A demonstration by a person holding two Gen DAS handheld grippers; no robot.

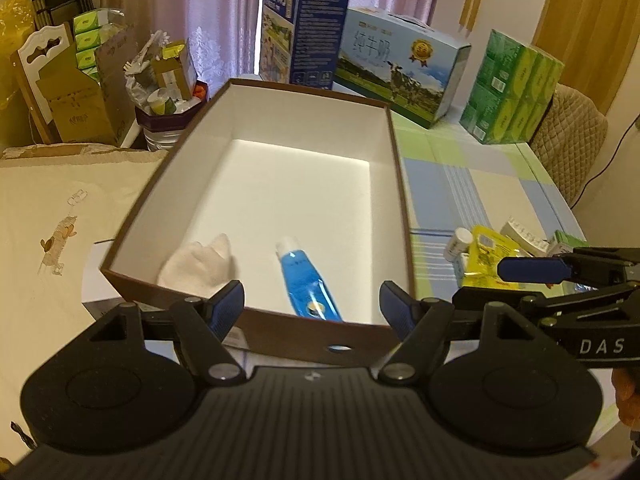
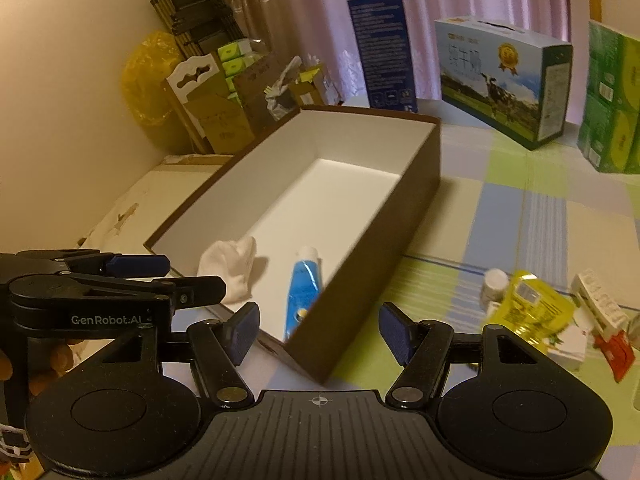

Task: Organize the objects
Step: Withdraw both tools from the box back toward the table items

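"DAS" on right tool [image 1: 532,276], "GenRobot.AI" on left tool [image 2: 168,276] (white lettering)

Left hand-held gripper [image 1: 312,304] and right hand-held gripper [image 2: 319,330], both agape, empty

Black tool [image 1: 312,304], blue ribbed pads [image 1: 228,300]

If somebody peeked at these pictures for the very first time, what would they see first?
Probably the big brown cardboard box with white insides in the middle, holding a blue squeeze tube beside a crumpled white cloth. To its right, a shiny yellow pouch tops a pile of small packets on the checked tablecloth.
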